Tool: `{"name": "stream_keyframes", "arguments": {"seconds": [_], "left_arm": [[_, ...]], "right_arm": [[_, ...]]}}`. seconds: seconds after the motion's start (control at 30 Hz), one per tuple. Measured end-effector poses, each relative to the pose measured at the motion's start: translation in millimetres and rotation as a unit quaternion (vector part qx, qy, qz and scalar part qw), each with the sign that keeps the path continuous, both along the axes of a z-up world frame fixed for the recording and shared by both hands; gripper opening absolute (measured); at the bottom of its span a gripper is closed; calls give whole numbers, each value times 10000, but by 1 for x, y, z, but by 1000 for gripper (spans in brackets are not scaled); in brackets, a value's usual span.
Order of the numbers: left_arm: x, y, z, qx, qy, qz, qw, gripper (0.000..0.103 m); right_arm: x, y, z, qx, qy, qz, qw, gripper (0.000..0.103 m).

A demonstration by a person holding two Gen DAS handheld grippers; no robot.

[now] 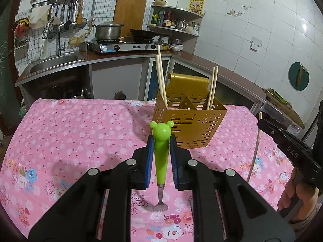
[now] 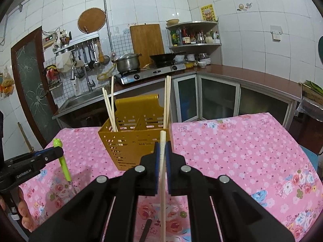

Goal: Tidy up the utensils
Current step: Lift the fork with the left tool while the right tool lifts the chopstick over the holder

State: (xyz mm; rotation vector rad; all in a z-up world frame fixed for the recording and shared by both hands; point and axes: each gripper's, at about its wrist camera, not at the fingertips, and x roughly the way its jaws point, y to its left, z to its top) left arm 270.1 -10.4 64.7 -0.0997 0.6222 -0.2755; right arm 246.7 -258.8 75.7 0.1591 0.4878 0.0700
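Left wrist view: left gripper (image 1: 160,141) clenched on a fork (image 1: 160,159) by its green bear-head handle, tines hanging down above the pink cloth (image 1: 80,131), bear head sticking up past the pads. Held upright, probably to drop tines-first into the holder (image 1: 188,125) just ahead. At the right edge, right gripper (image 1: 262,121) clamped on a chopstick (image 1: 255,147), gripped near its top so the long end hangs free below.

Right wrist view: same chopstick (image 2: 162,171) pinched between the blue pads of the right gripper (image 2: 162,147), running up between the fingers and lined up with the holder (image 2: 133,139) directly ahead; likely kept near vertical for a straight drop into a slot. Left gripper (image 2: 58,151) at the left edge with the fork (image 2: 64,161), clear of the table. A dark flat item (image 2: 146,230) lies on the cloth under the right gripper; cannot tell what it is.

Holder: gold, perforated, divided by partitions into compartments, standing upright on the cloth. Left compartment: two or three chopsticks (image 2: 110,106) leaning toward its outer wall. Right compartment: a pair (image 2: 167,100) standing almost straight. Middle section apparently empty, though its floor is hidden. Both held items still outside the holder, so sorting looks partly done.
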Motion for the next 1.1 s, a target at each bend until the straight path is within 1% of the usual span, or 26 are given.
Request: {"name": "stream_keyframes", "arguments": {"seconds": [0.4,0.67,0.93,1.1], "left_arm": [[-2,0,15,-25,-187,-40,9998,14],[-4,-3,32,-12,-346,-87,9994,14],[0,-9,58,-3,-570,-118,9983,14],[7,-15,82,-21,-764,-144,9970,14]], "right_arm": [[-3,-3,16,-12,-239,-35,9997,6],[-1,-9,29,36,-390,-90,9992,6],[5,-10,63,-6,-686,-93,9976,6],[13,-12,89,-22,-905,-124,9958,6]]}}
